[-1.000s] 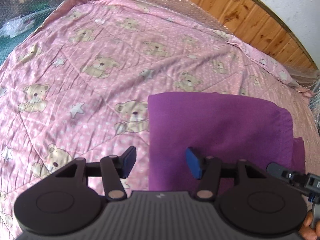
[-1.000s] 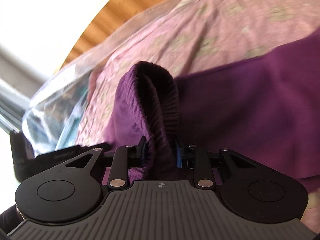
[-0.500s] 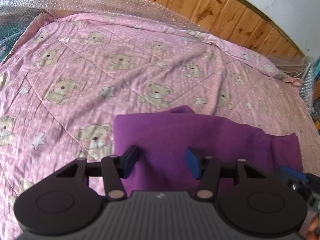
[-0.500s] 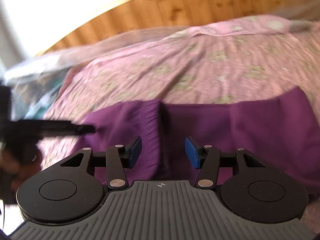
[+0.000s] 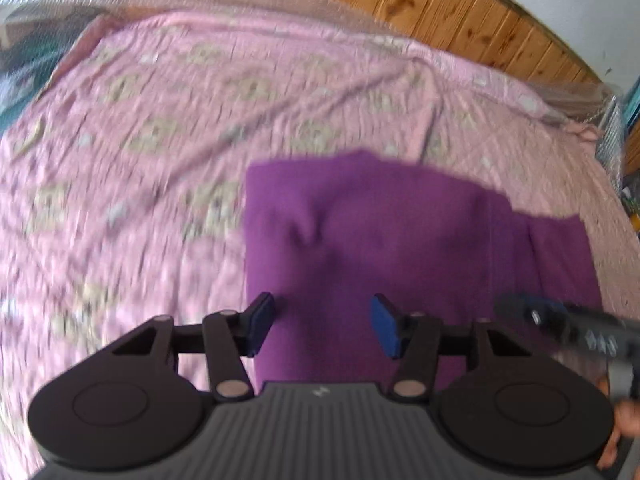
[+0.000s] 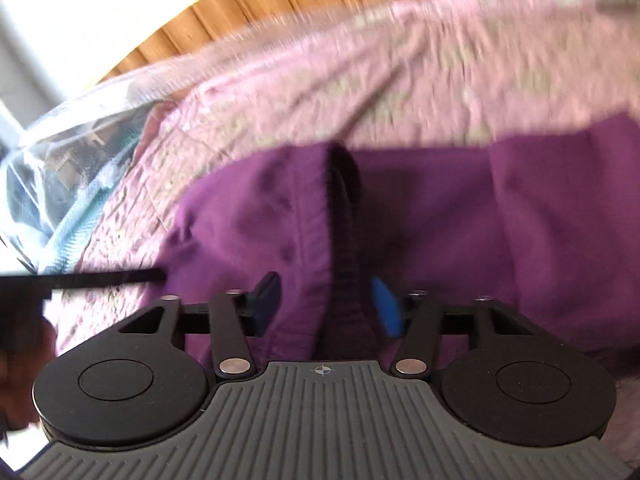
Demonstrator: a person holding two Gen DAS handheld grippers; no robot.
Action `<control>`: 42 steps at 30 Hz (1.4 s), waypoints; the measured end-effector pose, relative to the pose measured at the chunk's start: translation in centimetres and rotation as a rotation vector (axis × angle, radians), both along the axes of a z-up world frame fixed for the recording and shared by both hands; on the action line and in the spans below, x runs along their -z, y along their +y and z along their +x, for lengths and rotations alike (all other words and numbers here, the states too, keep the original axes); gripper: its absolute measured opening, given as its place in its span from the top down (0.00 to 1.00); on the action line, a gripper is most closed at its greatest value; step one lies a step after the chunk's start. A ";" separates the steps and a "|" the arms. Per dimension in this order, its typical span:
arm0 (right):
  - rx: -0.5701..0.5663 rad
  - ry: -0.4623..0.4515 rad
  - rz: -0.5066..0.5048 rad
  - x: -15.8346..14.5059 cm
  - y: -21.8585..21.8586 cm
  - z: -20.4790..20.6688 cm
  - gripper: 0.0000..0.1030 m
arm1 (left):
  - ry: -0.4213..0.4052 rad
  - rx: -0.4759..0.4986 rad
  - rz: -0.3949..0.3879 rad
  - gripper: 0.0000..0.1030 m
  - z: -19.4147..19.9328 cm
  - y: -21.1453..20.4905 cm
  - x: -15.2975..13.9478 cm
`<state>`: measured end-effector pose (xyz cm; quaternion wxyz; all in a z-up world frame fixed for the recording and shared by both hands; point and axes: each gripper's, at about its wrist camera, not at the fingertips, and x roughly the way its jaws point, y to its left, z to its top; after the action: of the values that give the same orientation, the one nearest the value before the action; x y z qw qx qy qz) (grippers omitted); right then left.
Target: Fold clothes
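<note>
Right tool (image 6: 326, 306) let go of purple garment (image 6: 420, 216), jaws now apart.

both views are bright with daylight; in the right wrist view the upper left corner is blown out white. motion blur smears the pink bedspread (image 5: 168, 152) and softens the purple garment (image 6: 540, 216), while each claw's body stays sharp. fisheye distortion curves the wooden headboard (image 5: 460, 12), and corners darken.

Right gripper (image 6: 326, 306) released purple garment (image 5: 380, 248), now spread wide.
</note>
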<state>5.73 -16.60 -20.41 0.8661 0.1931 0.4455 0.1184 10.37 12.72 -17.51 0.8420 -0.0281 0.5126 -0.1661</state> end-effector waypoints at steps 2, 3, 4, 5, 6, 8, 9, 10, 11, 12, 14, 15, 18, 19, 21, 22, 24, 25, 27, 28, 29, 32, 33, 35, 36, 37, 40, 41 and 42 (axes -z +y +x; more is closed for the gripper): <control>-0.028 0.015 0.042 0.9 0.7 0.6 0.78 | -0.011 0.013 0.105 0.49 -1.4 -0.2 1.7; -0.057 0.012 0.059 0.9 1.2 0.8 0.79 | -0.023 0.018 0.152 0.46 -1.9 -0.2 2.4; -0.083 0.016 0.067 0.9 1.6 1.0 0.79 | -0.040 0.010 0.144 0.43 -2.2 0.3 2.8; -0.096 0.018 0.053 0.9 1.7 1.2 0.80 | -0.034 -0.008 0.128 0.37 -2.1 0.8 2.9; -0.099 0.013 0.026 0.9 1.6 1.2 0.83 | -0.027 -0.021 0.115 0.37 -1.9 1.1 2.9; -0.059 -0.003 -0.057 0.5 0.8 0.9 0.68 | -0.019 -0.013 0.105 0.39 -1.3 1.2 2.3; -0.029 -0.013 -0.098 0.3 0.3 0.5 0.43 | -0.023 -0.007 0.103 0.42 -1.1 1.2 1.8; -0.016 -0.025 -0.121 0.0 -0.1 -0.2 0.38 | -0.033 -0.003 0.105 0.42 -0.9 1.1 1.3; -0.008 -0.032 -0.139 -0.2 -0.5 -0.9 0.37 | -0.050 0.002 0.105 0.42 -0.8 0.9 0.5; -0.028 -0.018 -0.135 -0.2 -0.9 -1.2 0.37 | -0.068 0.007 0.104 0.42 -0.7 0.8 -0.3; 0.007 -0.042 -0.113 -1.2 -3.2 -2.4 0.37 | -0.105 0.023 0.098 0.42 -0.6 -0.1 -2.1; 0.048 -0.071 -0.108 -1.8 -4.7 -3.1 0.36 | -0.122 0.034 0.091 0.42 -0.6 -0.7 -3.0; 0.289 -0.133 -0.184 -3.1 -10.8 -5.5 0.14 | -0.137 0.070 0.039 0.39 -0.4 -3.9 -5.1; 0.337 -0.094 -0.220 -2.4 -12.6 -5.7 0.13 | -0.130 0.081 0.013 0.39 -0.2 -5.3 -5.6; 0.425 -0.014 -0.279 -0.9 -16.3 -6.1 0.22 | -0.093 0.116 -0.075 0.37 0.4 -8.7 -6.1; 0.420 0.027 -0.239 0.2 -17.7 -6.0 0.26 | -0.075 0.135 -0.109 0.37 0.7 -10.6 -6.2; 0.368 0.051 -0.108 1.4 -19.1 -6.0 0.65 | -0.032 0.184 -0.154 0.28 1.3 -15.4 -6.3; 0.335 0.030 -0.102 1.1 -18.8 -6.1 0.73 | -0.004 0.216 -0.171 0.27 1.6 -18.0 -6.2; 0.262 -0.034 -0.211 -0.4 -16.7 -6.5 0.87 | 0.035 0.283 -0.198 0.23 2.0 -23.0 -6.0; 0.225 -0.070 -0.255 -1.2 -15.6 -6.8 0.87 | 0.049 0.315 -0.206 0.21 2.2 -25.3 -5.8; 0.195 -0.107 -0.270 -2.1 -14.7 -7.3 0.88 | 0.056 0.337 -0.201 0.21 2.4 -27.4 -5.4; 0.097 -0.200 -0.314 -3.7 -12.0 -8.5 0.88 | 0.055 0.394 -0.123 0.21 2.8 -32.4 -4.1; 0.088 -0.217 -0.299 -4.0 -11.7 -8.8 0.88 | 0.060 0.394 -0.059 0.26 3.2 -33.6 -3.3; 0.066 -0.246 -0.275 -4.1 -11.1 -9.4 0.88 | 0.092 0.416 0.059 0.62 3.8 -34.9 -1.7; 0.057 -0.258 -0.269 -4.0 -10.9 -9.5 0.88 | 0.109 0.422 0.101 0.85 4.2 -35.4 -1.0; 0.064 -0.266 -0.286 -3.6 -10.8 -9.7 0.86 | 0.132 0.413 0.085 0.85 4.5 -35.0 -0.9; 0.111 -0.266 -0.341 -2.5 -10.4 -9.6 0.21 | 0.175 0.391 0.032 0.86 5.3 -33.7 -1.6; 0.124 -0.269 -0.341 -2.2 -10.2 -9.5 0.13 | 0.178 0.387 0.013 0.86 5.5 -33.1 -2.4; 0.132 -0.271 -0.344 -1.9 -9.8 -9.3 0.14 | 0.178 0.382 -0.004 0.86 5.7 -32.5 -3.0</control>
<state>-3.61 -26.45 -18.50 0.9441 0.0537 0.3251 0.0089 16.08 -19.80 -14.47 0.7465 0.0537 0.5806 -0.3206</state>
